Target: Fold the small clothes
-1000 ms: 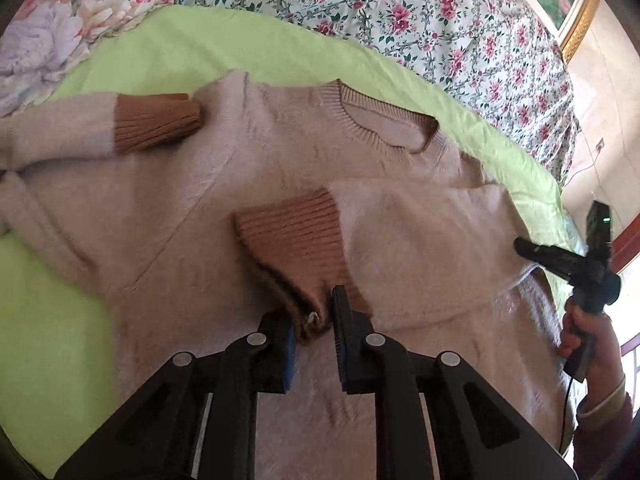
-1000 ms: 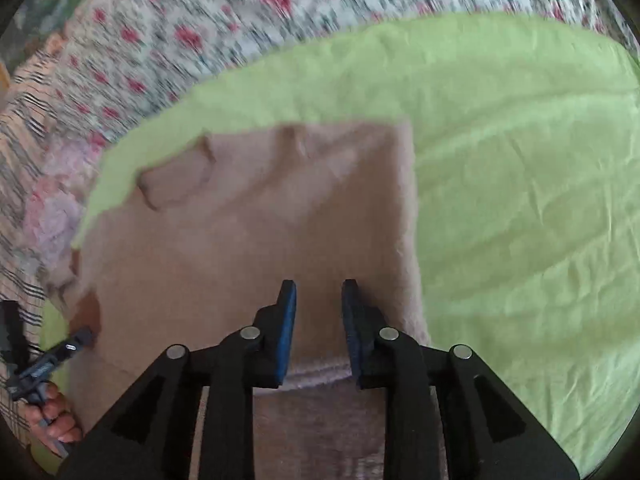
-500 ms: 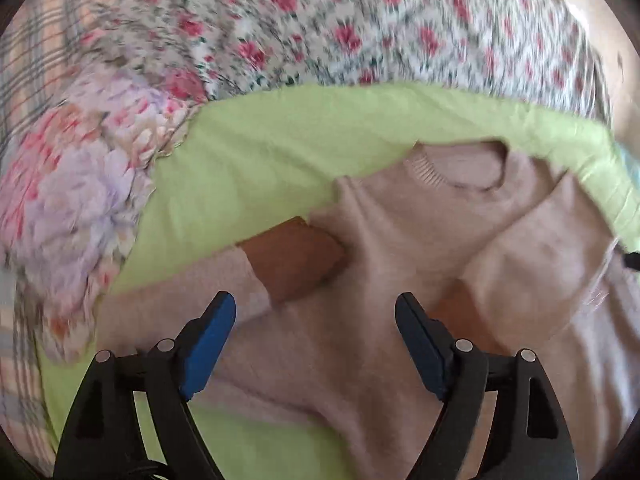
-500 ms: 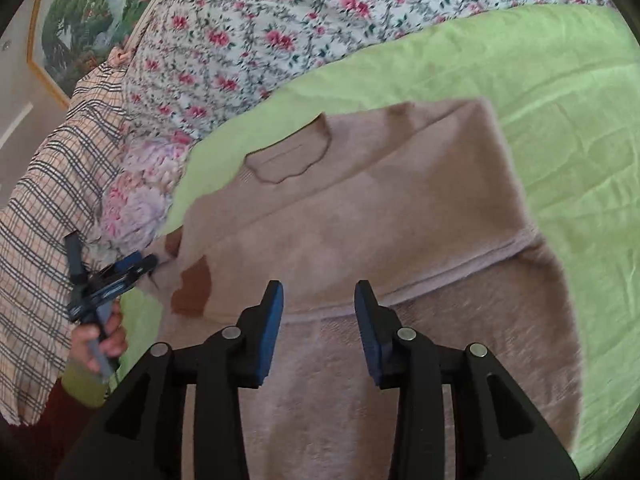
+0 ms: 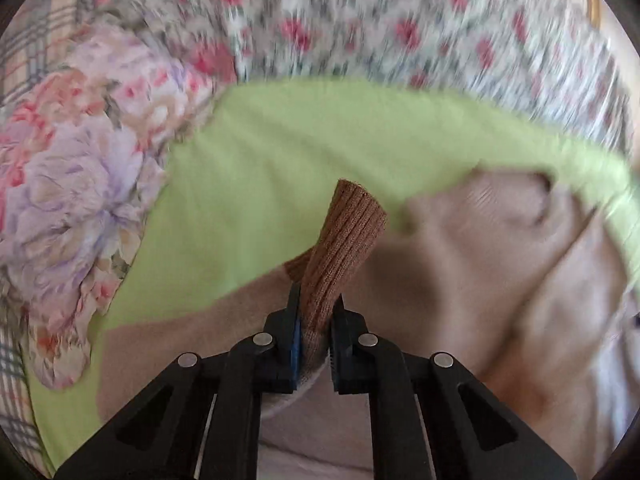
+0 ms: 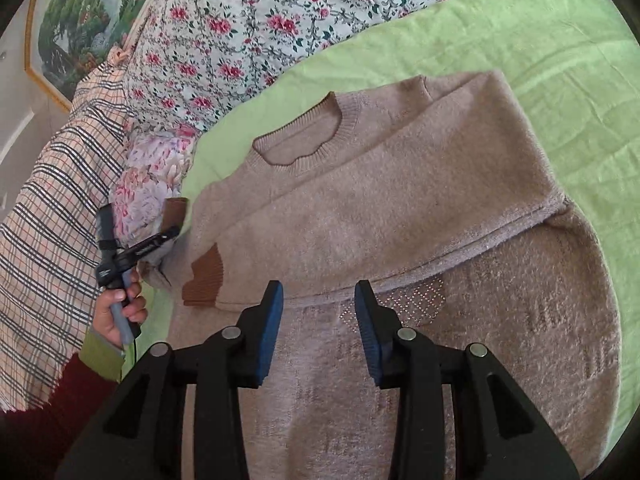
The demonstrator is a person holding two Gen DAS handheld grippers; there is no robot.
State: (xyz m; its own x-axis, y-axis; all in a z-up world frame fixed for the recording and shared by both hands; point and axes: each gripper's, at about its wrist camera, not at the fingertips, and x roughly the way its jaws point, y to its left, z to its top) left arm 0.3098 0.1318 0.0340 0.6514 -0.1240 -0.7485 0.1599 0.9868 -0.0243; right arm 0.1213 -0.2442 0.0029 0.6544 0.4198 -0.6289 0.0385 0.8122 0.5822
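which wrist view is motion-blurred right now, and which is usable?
Left wrist: floral bedspread and beige knit sweater smeared by motion; only the left gripper and its clamped brown ribbed cuff are sharp. Right wrist: crisp, evenly daylit, fisheye bending at edges; right gripper open.

Fuzzy knit sweater (image 6: 400,208), ribbed cuff (image 5: 344,248), smooth matt green sheet (image 6: 560,60)
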